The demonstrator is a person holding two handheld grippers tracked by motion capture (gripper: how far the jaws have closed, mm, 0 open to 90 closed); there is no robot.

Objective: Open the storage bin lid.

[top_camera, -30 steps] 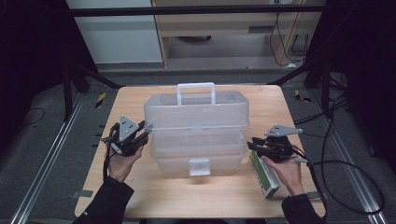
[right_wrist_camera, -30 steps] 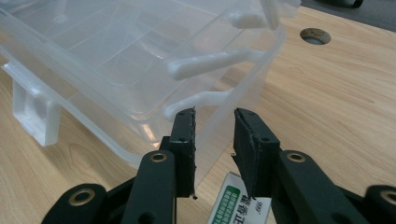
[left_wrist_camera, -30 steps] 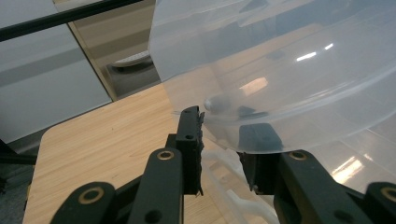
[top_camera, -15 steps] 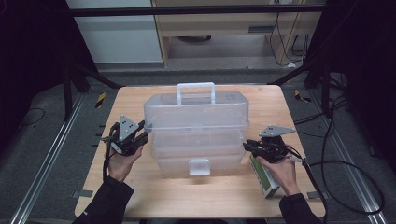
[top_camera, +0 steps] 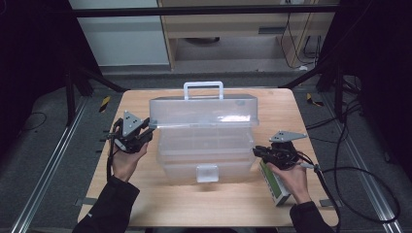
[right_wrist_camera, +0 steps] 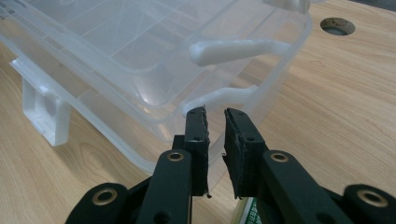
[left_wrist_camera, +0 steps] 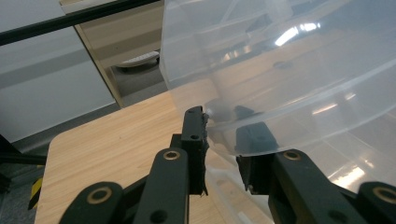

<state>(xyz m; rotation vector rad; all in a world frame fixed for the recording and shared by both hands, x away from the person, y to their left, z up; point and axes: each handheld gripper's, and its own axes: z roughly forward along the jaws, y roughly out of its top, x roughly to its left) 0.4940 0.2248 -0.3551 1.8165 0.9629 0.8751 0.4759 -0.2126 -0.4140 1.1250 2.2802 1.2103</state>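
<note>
Lid (left_wrist_camera: 289, 70) edge hides 1 left claw (left_wrist_camera: 224, 140) pad behind translucent plastic.

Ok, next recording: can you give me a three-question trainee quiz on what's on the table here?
1. What white part sticks up from the lid?
2. What lies on the table near its front right corner? A carton, B cup, C tape roll.
3. True or false: the lid lies shut on the box.

Key: 1 the handle; 2 A; 3 false, the lid is raised above the box.
</note>
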